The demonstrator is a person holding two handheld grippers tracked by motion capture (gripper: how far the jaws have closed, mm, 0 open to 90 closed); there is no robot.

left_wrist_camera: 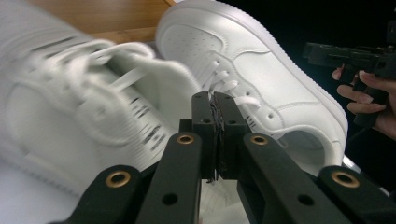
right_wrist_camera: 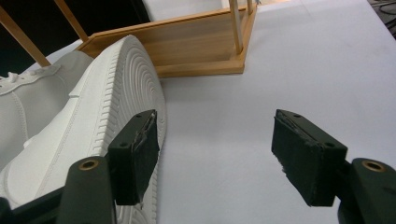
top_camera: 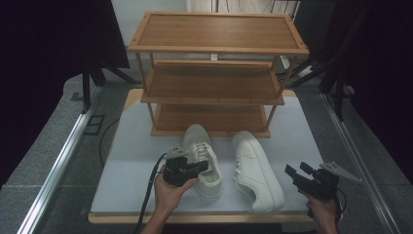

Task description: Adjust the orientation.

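Two white sneakers near the front edge of a pale tabletop, a wooden shoe rack behind.

Nearest, at the front edge: left gripper held in a hand, jaws pressed together with nothing between, tips over the left sneaker, blurred in the left gripper view. Toward the front right corner: right gripper, jaws spread wide and empty, just beside the right sneaker, tipped on its side with ribbed sole showing. Farther back, at the rear edge: three-shelf wooden rack, shelves bare. No brand, label or writing legible anywhere.
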